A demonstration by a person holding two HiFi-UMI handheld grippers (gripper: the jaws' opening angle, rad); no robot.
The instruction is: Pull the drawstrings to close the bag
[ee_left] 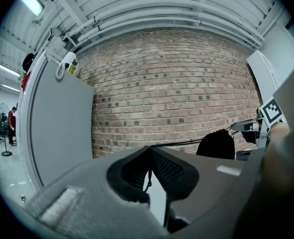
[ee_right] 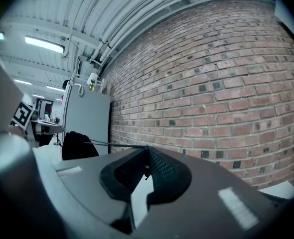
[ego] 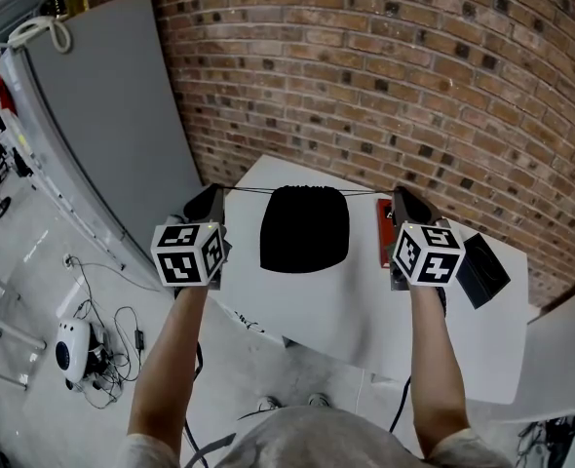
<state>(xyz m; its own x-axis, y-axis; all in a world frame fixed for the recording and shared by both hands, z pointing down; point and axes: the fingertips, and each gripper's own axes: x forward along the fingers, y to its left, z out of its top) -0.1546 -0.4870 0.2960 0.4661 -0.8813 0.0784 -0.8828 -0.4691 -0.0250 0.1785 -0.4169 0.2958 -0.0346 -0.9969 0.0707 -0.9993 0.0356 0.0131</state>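
A black fabric drawstring bag point(ego: 305, 228) is seen at the middle of the head view, lying on a white tabletop point(ego: 365, 310), with its ruffled top edge turned toward a red brick wall point(ego: 385, 66). From that edge a thin black drawstring point(ego: 250, 190) is stretched taut toward the left of the frame, where it is met by the left gripper point(ego: 219, 192). A second drawstring point(ego: 367, 193) is stretched toward the right of the frame and is met by the right gripper point(ego: 397, 196).

In the left gripper view the jaws of the left gripper point(ee_left: 149, 151) are shown pressed together with the drawstring point(ee_left: 177, 143) clamped between them. The cord is carried off to the bag point(ee_left: 217, 144) at the right of the frame. In the right gripper view the jaws of the right gripper point(ee_right: 147, 151) are likewise closed on the drawstring point(ee_right: 114, 144), which is led to the bag point(ee_right: 77, 146) at the left.

A small black box point(ego: 484, 269) is placed on the tabletop at the right. A red object point(ego: 382, 224) is partly hidden just beside the right gripper.
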